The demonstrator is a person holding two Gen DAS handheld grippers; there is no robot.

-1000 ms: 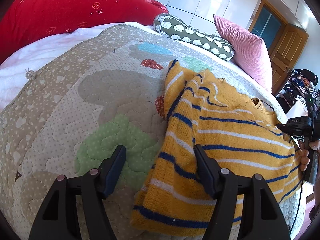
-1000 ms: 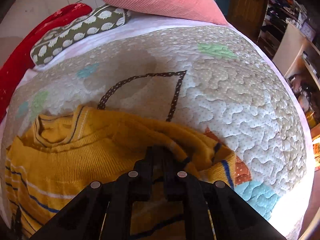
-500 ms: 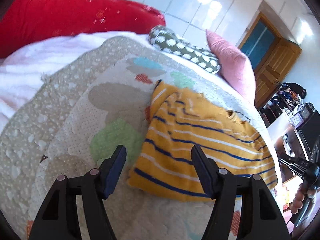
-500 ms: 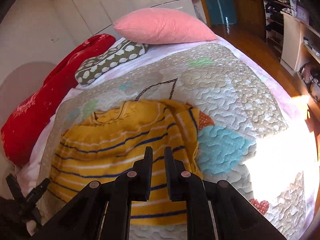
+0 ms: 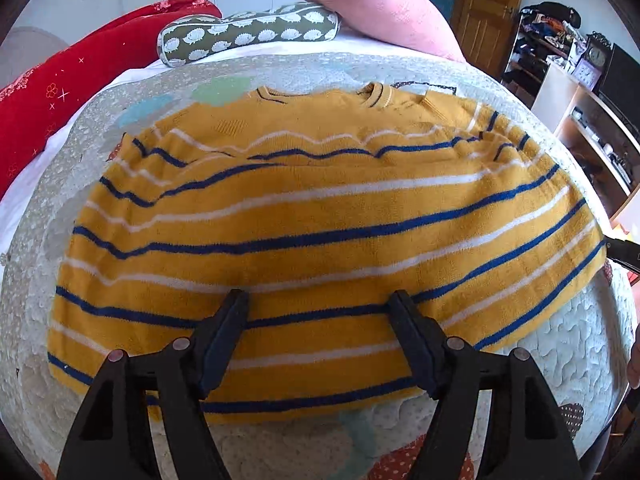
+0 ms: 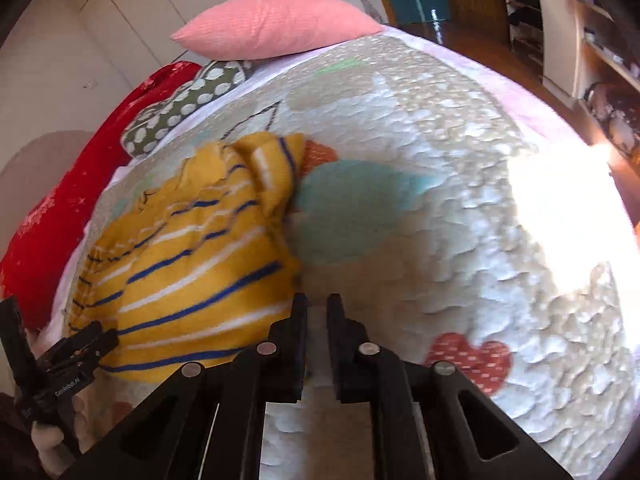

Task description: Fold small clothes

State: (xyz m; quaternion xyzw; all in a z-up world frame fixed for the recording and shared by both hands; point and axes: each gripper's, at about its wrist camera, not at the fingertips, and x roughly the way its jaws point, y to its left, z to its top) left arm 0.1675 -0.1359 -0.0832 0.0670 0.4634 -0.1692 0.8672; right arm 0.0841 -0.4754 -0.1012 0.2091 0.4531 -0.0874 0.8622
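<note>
A yellow sweater point(image 5: 320, 208) with blue and white stripes lies flat on the patchwork quilt point(image 5: 560, 344), collar away from me and both sleeves folded in. My left gripper point(image 5: 317, 296) hovers over its hem. Its jaws stand wide and are opening, with nothing clamped between them. In the right wrist view the sweater point(image 6: 188, 264) lies to the left. My right gripper point(image 6: 317, 300) is over bare quilt point(image 6: 460, 220) just off the sweater's right edge. Its jaws are opening, a narrow gap shows, and nothing is between them. The left gripper point(image 6: 72, 356) shows at the lower left.
A red pillow point(image 5: 60, 92), a green patterned bolster point(image 5: 248, 36) and a pink cushion point(image 5: 372, 4) line the head of the bed. Shelves with clutter point(image 5: 580, 92) and a wooden door point(image 5: 484, 12) stand to the right. Bright sunlight falls on the quilt's right side point(image 6: 560, 200).
The right gripper let go of the sweater's fold and pulled back off its right edge, gap now showing. The left gripper swung from the sweater's left side to its hem, facing the collar.
</note>
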